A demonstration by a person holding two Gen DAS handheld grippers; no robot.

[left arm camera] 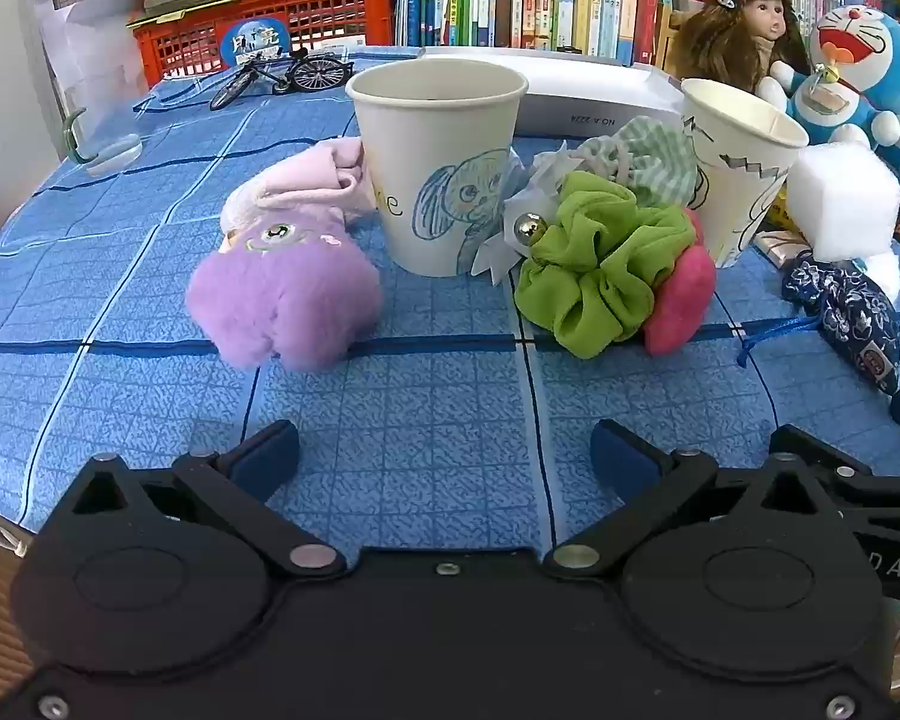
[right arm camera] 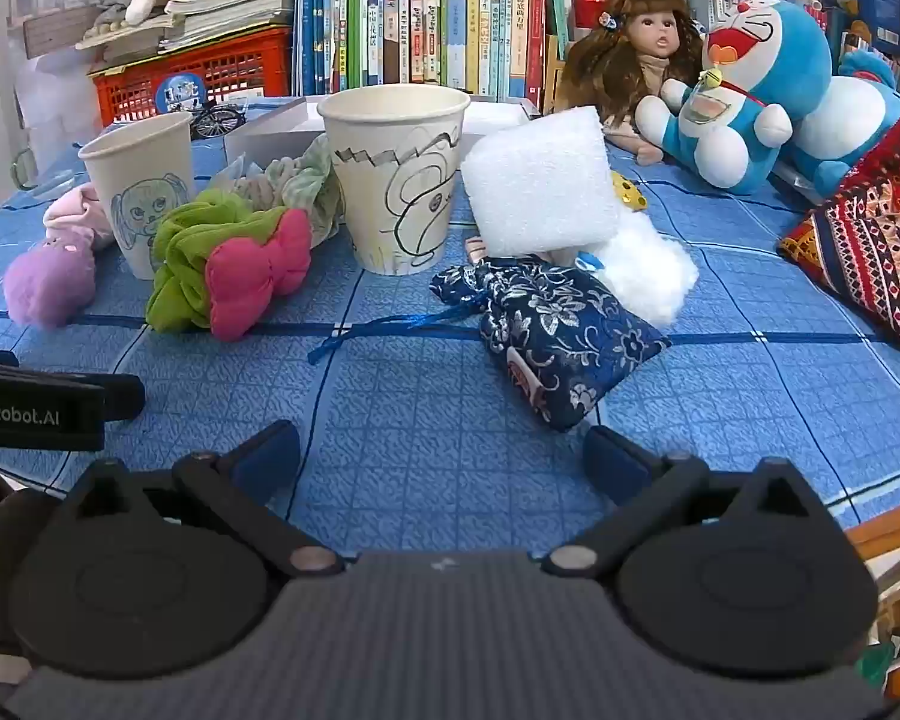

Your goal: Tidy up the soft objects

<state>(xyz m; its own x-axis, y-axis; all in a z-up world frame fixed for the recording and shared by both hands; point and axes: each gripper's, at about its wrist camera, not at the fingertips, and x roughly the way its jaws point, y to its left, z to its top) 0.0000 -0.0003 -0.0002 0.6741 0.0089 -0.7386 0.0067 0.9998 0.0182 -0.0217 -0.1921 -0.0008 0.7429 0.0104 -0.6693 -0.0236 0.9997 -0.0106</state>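
Note:
Two paper cups stand on the blue checked cloth: one with a blue dog drawing point(left arm camera: 438, 168) point(right arm camera: 141, 192), one with a black line drawing point(left arm camera: 738, 174) point(right arm camera: 396, 180). A purple fluffy toy point(left arm camera: 282, 306) point(right arm camera: 48, 285) lies left of the dog cup. A green scrunchie point(left arm camera: 600, 264) point(right arm camera: 192, 252), a pink bow point(left arm camera: 681, 294) point(right arm camera: 258, 270) and a striped scrunchie point(left arm camera: 648, 162) point(right arm camera: 294, 186) lie between the cups. A navy floral pouch point(right arm camera: 552, 330) point(left arm camera: 852, 312) lies in front of a white foam block point(right arm camera: 540, 180) point(left arm camera: 840, 204). My left gripper point(left arm camera: 444, 456) and right gripper point(right arm camera: 441, 456) are open and hold nothing, short of the objects.
A doll point(right arm camera: 636, 54), blue cat plush toys point(right arm camera: 750, 90) and a patterned cushion point(right arm camera: 870, 240) sit at the right. A white box point(left arm camera: 582, 96), a toy bicycle point(left arm camera: 282, 75), a red crate point(left arm camera: 270, 30) and rows of books point(right arm camera: 438, 18) line the back.

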